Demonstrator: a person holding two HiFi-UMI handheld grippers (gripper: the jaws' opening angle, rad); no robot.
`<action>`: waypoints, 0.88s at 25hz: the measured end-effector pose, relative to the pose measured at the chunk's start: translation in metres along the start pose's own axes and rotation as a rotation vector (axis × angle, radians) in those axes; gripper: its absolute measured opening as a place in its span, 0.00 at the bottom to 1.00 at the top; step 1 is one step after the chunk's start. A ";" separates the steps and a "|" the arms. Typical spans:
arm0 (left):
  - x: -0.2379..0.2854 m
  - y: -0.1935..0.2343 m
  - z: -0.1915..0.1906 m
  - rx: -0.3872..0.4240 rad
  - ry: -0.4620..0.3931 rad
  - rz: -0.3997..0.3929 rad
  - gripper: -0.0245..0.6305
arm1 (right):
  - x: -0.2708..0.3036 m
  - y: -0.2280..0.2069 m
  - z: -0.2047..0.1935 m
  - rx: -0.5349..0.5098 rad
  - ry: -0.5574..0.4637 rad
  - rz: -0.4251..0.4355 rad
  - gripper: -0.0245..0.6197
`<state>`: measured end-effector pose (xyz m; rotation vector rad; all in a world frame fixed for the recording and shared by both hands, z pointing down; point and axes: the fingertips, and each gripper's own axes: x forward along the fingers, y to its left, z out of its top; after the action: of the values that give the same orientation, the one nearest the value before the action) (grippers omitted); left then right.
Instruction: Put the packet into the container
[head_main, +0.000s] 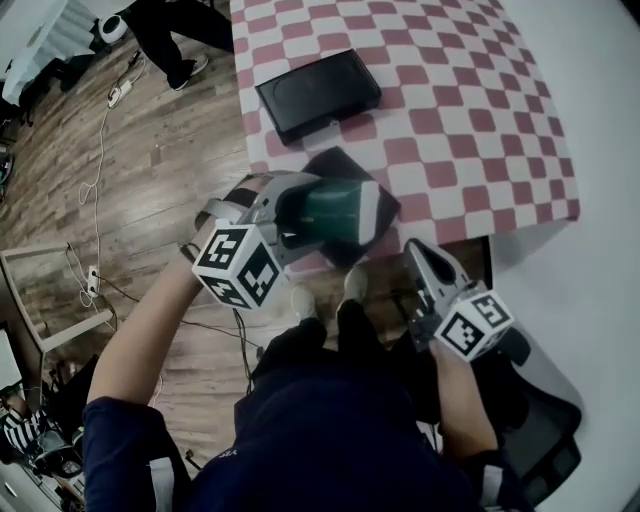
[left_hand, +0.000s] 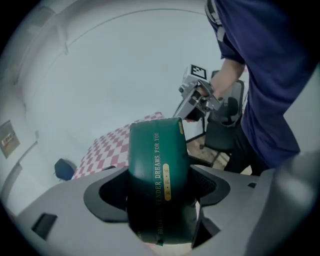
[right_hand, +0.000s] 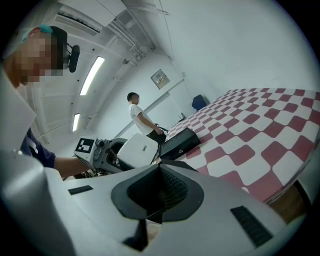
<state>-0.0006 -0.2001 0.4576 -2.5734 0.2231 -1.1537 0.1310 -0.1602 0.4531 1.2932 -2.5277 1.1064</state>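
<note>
A dark green packet (head_main: 335, 212) with gold lettering and silvery ends is clamped in my left gripper (head_main: 308, 216), held in the air over the table's near edge. In the left gripper view the packet (left_hand: 157, 165) stands upright between the jaws of the left gripper (left_hand: 159, 192). A black rectangular container (head_main: 318, 93) lies on the checkered cloth beyond it. A second black piece (head_main: 340, 163) lies at the cloth's edge, partly hidden under the packet. My right gripper (head_main: 416, 252) hangs shut and empty off the table's near edge, to the right of the packet.
The red-and-white checkered cloth (head_main: 470, 120) covers a white table (head_main: 590, 150). Below lie a wooden floor with cables (head_main: 100, 170) and a black chair (head_main: 540, 440). A person (right_hand: 140, 117) stands far behind the table in the right gripper view.
</note>
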 end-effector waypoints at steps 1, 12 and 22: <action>0.006 -0.004 -0.001 0.057 0.027 -0.016 0.65 | -0.001 -0.004 -0.003 0.009 0.002 -0.003 0.06; 0.047 -0.041 -0.015 0.511 0.216 -0.196 0.65 | -0.011 -0.027 -0.022 0.059 0.012 -0.024 0.06; 0.067 -0.065 -0.033 0.690 0.323 -0.352 0.65 | -0.015 -0.038 -0.033 0.091 0.019 -0.023 0.06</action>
<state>0.0198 -0.1640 0.5478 -1.8509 -0.4973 -1.4463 0.1609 -0.1428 0.4927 1.3231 -2.4692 1.2367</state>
